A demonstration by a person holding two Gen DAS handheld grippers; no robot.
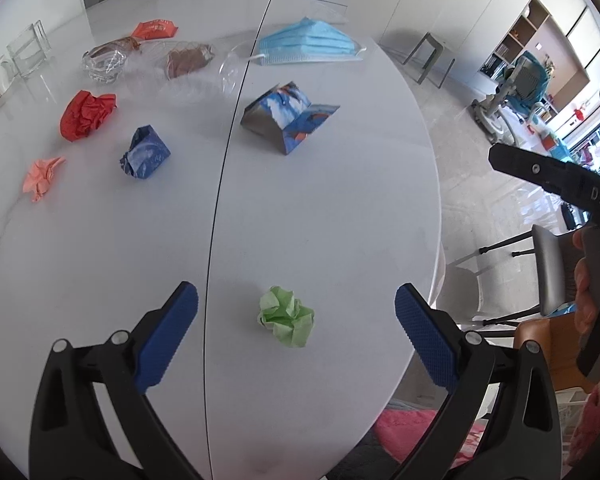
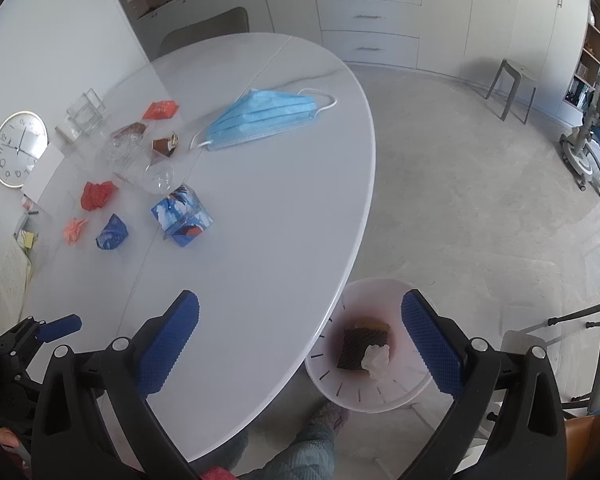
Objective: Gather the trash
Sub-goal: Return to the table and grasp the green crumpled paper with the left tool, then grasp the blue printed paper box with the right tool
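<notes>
The left gripper (image 1: 296, 312) hangs over a white oval table (image 1: 320, 216) with its blue-padded fingers (image 1: 168, 332) spread wide, holding nothing. Between the fingertips, not touching either pad, lies a crumpled green paper ball (image 1: 287, 317), pale and tightly creased, resting on the tabletop. Bare table surrounds the ball on both sides. A thin seam (image 1: 220, 184) runs down the table just left of the ball, and the table's rounded edge curves close on the right, with open floor beyond it.

Further ahead of this gripper sits a folded blue printed carton (image 1: 290, 118), and beyond that a light blue face mask (image 1: 308, 46) near the far edge. Ahead and to the left are a crumpled dark blue wrapper (image 1: 145, 153), a red paper wad (image 1: 87, 114), a small pink paper scrap (image 1: 42, 178), an orange packet (image 1: 156, 29), brown wrappers and clear plastic pieces (image 1: 104, 64).

The right gripper (image 2: 300, 312) is also wide apart and empty, held over the table's near right edge. Below it, off the table and between its fingertips, stands a white bin (image 2: 404, 394) holding a dark sponge-like piece (image 2: 356, 350) and a white crumpled tissue (image 2: 377, 360). The floor to the right is open; a grey stool (image 2: 512, 88) stands well away. A wall clock (image 2: 18, 148) leans far to the left.
</notes>
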